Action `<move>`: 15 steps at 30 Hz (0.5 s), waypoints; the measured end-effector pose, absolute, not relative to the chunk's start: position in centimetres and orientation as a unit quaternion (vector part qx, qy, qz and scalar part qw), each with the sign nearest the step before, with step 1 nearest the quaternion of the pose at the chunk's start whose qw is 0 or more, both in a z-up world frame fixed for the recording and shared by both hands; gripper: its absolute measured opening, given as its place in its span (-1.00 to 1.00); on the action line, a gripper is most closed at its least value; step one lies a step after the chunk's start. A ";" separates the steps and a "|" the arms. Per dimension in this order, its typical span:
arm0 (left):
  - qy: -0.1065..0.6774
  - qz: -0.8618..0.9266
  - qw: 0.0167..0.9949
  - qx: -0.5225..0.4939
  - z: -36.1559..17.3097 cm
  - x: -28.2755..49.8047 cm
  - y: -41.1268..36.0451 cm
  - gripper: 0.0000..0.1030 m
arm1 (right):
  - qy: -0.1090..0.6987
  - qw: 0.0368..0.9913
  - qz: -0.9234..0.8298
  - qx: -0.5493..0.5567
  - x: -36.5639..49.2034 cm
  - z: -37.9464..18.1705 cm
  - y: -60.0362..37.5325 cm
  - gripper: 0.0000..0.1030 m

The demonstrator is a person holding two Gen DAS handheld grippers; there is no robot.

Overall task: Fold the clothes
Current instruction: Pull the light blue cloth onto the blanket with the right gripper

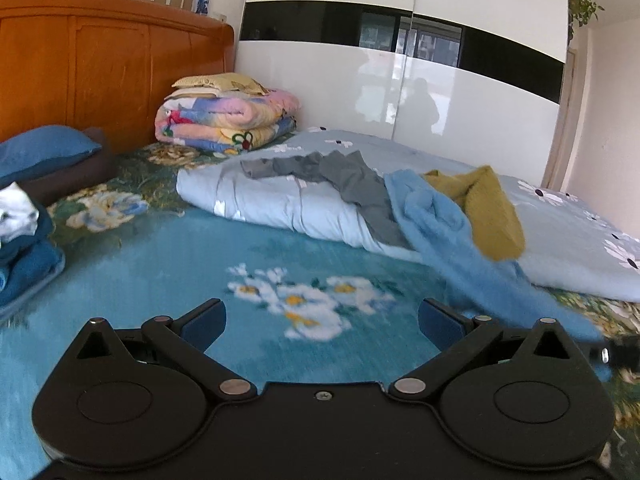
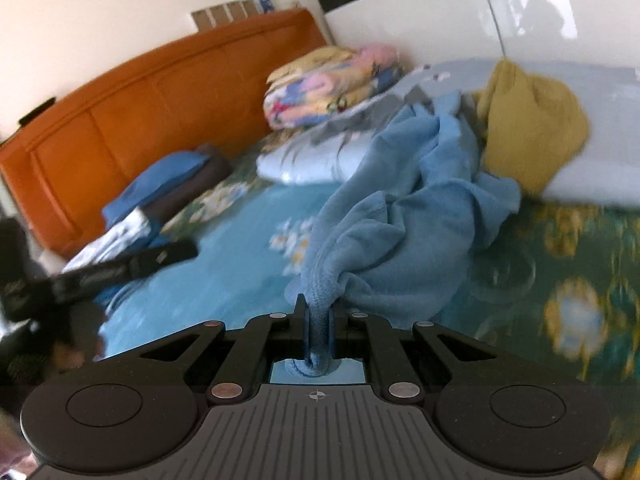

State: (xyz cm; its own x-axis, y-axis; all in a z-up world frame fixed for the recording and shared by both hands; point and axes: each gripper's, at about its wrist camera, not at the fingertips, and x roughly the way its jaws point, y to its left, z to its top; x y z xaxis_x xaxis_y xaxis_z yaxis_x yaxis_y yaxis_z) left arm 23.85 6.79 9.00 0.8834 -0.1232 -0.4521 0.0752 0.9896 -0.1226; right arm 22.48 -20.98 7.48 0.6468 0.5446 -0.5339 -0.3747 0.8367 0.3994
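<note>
The right gripper (image 2: 318,312) is pinching a bunched edge of the light blue fleece garment (image 2: 412,216), its jaws closed tight on the cloth. From there the garment is trailing across the floral bedspread (image 2: 224,280) and up onto the pale blue duvet (image 1: 304,204), where its far end is lying against a mustard-yellow garment (image 1: 492,208). A grey garment (image 1: 340,176) is sprawling on the same duvet, just beside the blue one.

The left gripper (image 1: 322,320) is hovering over the bedspread with its jaws wide apart and nothing between them; the blue fleece is hanging just past its right finger.

Folded blue and white clothes (image 1: 20,236) are sitting at the left edge of the bed, near a blue pillow (image 1: 44,152). A folded patterned quilt (image 1: 228,120) is resting against the wooden headboard (image 1: 112,64).
</note>
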 end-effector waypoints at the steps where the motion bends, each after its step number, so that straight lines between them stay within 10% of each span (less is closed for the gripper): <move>1: 0.237 -0.052 0.969 -0.050 8.9 23.3 6.6 0.97 | 0.339 0.894 0.261 0.130 21.4 7.2 -21.0 -0.87; 15: 0.246 -0.074 0.965 -0.055 8.1 16.9 4.6 0.97 | 0.412 0.860 0.279 0.110 12.9 3.1 -19.0 -0.87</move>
